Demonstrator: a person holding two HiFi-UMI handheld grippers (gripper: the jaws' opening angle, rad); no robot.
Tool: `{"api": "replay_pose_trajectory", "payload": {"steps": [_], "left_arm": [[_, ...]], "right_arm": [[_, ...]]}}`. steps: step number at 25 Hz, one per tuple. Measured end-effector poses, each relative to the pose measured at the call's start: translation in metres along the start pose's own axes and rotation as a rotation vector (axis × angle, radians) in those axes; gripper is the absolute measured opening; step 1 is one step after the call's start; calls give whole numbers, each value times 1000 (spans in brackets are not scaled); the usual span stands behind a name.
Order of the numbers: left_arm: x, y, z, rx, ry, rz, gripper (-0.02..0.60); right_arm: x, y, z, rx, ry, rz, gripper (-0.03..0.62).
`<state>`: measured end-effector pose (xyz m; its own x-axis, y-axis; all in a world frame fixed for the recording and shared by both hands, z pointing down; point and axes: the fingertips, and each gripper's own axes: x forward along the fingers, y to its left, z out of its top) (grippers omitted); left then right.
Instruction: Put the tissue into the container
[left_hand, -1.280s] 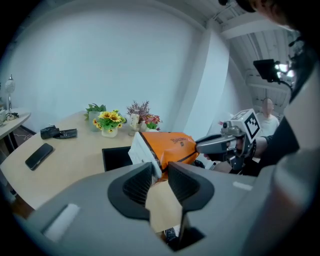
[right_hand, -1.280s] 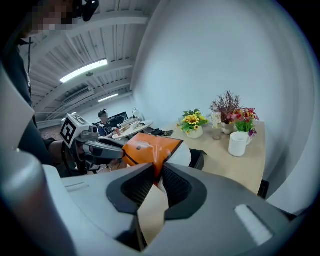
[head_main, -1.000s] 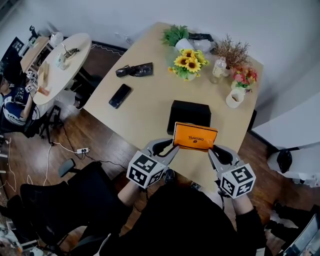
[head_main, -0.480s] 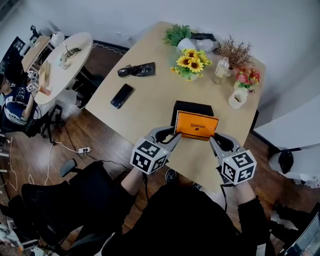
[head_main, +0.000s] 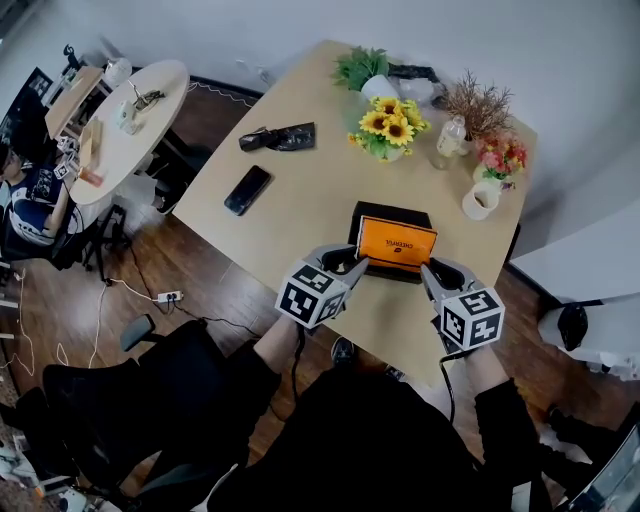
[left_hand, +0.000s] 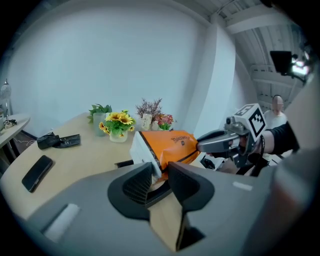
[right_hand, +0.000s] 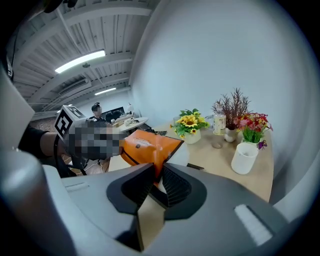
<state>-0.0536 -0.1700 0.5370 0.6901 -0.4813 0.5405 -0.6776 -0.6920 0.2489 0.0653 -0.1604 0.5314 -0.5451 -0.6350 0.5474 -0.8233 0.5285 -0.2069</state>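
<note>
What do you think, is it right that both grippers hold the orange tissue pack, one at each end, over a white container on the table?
Not quite: the container is black, not white, as the head view shows. The rest stands: the left gripper and the right gripper hold the orange tissue pack, one at each end, over that container on the table.

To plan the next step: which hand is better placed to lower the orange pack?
Neither alone, I think: the left gripper and right gripper each clamp one end of the orange pack over the black container.
</note>
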Motion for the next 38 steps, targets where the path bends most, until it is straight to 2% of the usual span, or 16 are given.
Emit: {"api": "replay_pose_trajectory", "payload": {"steps": [27, 38], "left_arm": [[38, 20, -39, -32, 155, -22, 84], [53, 28, -54, -2, 276, -21, 84]], "right_arm": [[36, -18, -40, 23, 122, -27, 57], [51, -26, -57, 23, 192, -41, 57]]}}
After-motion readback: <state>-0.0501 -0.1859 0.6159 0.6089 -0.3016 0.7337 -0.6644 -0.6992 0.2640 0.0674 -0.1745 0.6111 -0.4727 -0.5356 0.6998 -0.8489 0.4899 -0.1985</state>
